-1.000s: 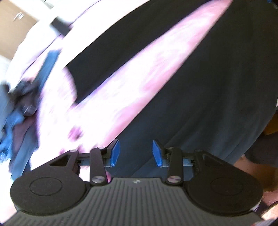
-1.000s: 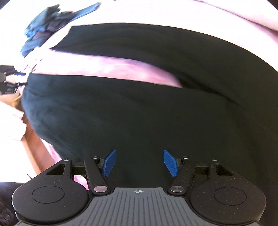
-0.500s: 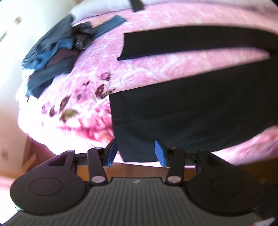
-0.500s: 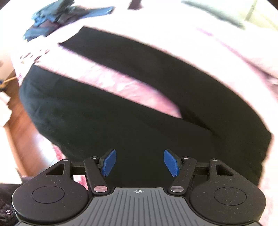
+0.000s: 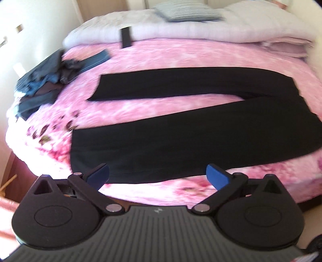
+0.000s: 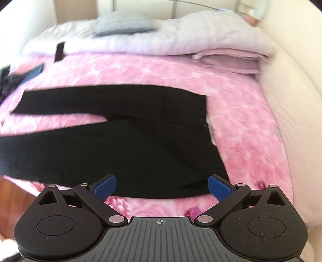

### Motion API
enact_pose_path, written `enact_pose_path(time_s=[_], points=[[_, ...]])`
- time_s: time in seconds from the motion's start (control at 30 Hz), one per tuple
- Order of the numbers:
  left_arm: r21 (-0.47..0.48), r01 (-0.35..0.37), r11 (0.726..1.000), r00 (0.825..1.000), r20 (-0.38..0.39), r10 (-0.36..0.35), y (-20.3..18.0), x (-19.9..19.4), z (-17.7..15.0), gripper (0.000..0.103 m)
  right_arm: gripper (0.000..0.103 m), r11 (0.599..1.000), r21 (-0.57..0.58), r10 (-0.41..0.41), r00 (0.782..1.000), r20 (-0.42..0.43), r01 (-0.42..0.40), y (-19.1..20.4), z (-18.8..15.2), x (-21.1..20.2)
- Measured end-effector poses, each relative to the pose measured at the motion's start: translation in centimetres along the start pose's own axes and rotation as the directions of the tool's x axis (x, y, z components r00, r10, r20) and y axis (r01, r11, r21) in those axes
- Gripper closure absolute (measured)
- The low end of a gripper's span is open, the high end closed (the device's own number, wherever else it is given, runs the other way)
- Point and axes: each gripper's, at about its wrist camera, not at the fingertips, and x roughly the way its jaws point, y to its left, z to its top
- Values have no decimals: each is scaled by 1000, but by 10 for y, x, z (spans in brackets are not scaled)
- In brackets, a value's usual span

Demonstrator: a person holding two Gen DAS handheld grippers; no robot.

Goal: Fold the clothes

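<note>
Black trousers lie flat on the pink bedspread, legs spread apart toward the left, waist at the right. The right wrist view shows the same trousers with the waistband at the right. My left gripper hovers above the near hem of the front leg, jaws opening wide, nothing between them. My right gripper hangs above the near waist corner, jaws also opening wide and empty. Neither gripper touches the fabric.
A heap of dark and blue clothes sits at the bed's left edge. A white duvet, a grey pillow and a folded pink blanket lie at the far end. A black flat object rests on the duvet. Wooden floor borders the bed.
Both grippers pulled up and back from the trousers, so the whole bed came into view. Their jaws spread from half open to wide. The trousers stay laid flat.
</note>
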Motion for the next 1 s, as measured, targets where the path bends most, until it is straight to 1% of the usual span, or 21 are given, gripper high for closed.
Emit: enact_pose_path(time_s=[0.1, 0.2, 0.3, 0.43, 0.73, 1.0], points=[[57, 23, 998, 999, 23, -25, -21, -11, 12, 2, 2, 998, 56, 10, 1000, 10, -11, -5, -4, -16], [93, 24, 995, 998, 56, -29, -27, -20, 27, 2, 2, 995, 98, 13, 1000, 9, -14, -1, -7, -23], [105, 6, 994, 995, 95, -16, -26, -29, 42, 2, 2, 994, 110, 27, 1000, -2, -27, 2, -1, -26], [102, -15, 995, 993, 114, 3, -19, -33, 50, 2, 2, 994, 105, 23, 1000, -9, -22, 9, 4, -28], [65, -44, 997, 995, 87, 39, 0, -29, 38, 2, 2, 995, 84, 49, 999, -7, -48, 23, 13, -20], [30, -69, 997, 996, 50, 68, 13, -29, 23, 2, 2, 996, 38, 79, 996, -37, -78, 40, 13, -8]])
